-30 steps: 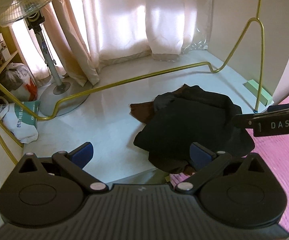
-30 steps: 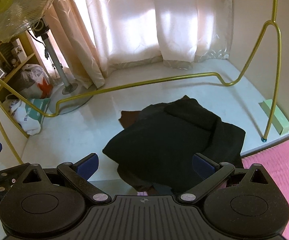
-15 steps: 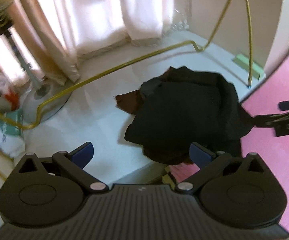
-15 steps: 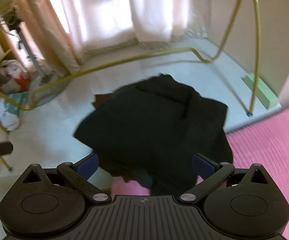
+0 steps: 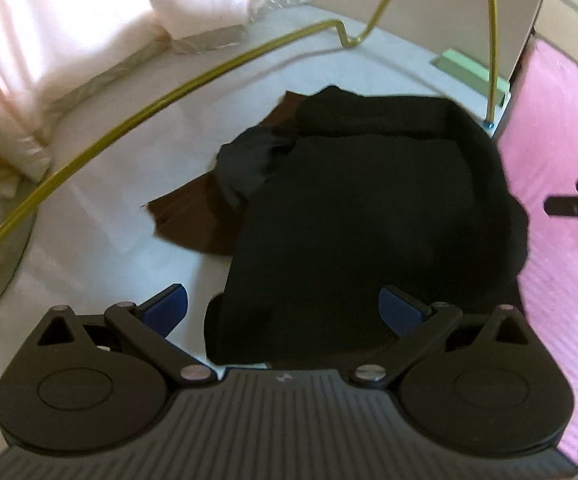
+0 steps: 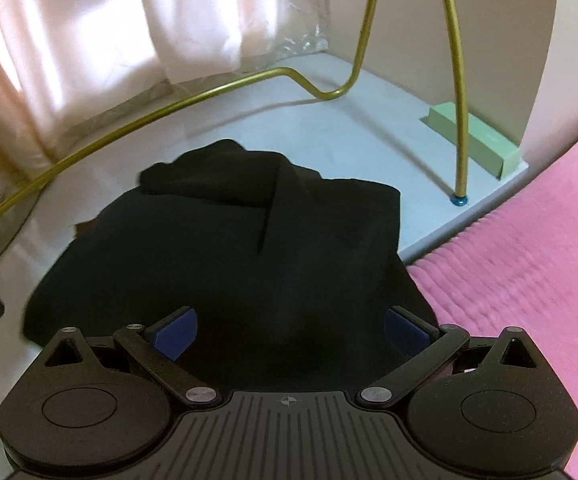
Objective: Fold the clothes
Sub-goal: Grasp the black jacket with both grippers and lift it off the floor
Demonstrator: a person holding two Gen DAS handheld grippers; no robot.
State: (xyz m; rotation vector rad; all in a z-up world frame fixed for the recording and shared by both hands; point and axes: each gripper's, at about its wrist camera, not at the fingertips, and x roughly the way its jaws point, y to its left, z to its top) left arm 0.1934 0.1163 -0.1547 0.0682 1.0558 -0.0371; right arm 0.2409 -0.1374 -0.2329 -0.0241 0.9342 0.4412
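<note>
Left tongs (image 5: 283, 306): blue pads spread wide, nothing between them. They hang over the near edge of the black garment (image 5: 369, 216); contact with the cloth cannot be confirmed. Left pad sits over the pale floor (image 5: 89, 216), right pad over black fabric.

Right tongs (image 6: 291, 332): also released, pads wide apart, both over the black garment (image 6: 249, 264), nothing gripped. In the left wrist view the right tongs (image 5: 577, 206) show as a dark tip at the right edge, above the pink mat (image 5: 561, 140), apart from the cloth.

Garment position: crumpled heap on the pale floor, its right side lapping onto the pink mat (image 6: 529, 264). A brown cloth (image 5: 193, 220) pokes out from under its left side. A gold wire frame (image 5: 169, 100) curves across the floor behind the heap, one leg ending in a blue foot (image 6: 460, 200) beside a green box (image 6: 473, 140) at the wall. Curtains (image 6: 129, 60) hang behind.

Change versus one second ago: both cameras have moved closer and lower over the heap; the garment fills much more of each view. The fan and bags at the left have dropped out of frame. The right tongs have shifted off the garment's right edge, out over the mat. Both pairs were spread open then as well. Images are motion-blurred.
</note>
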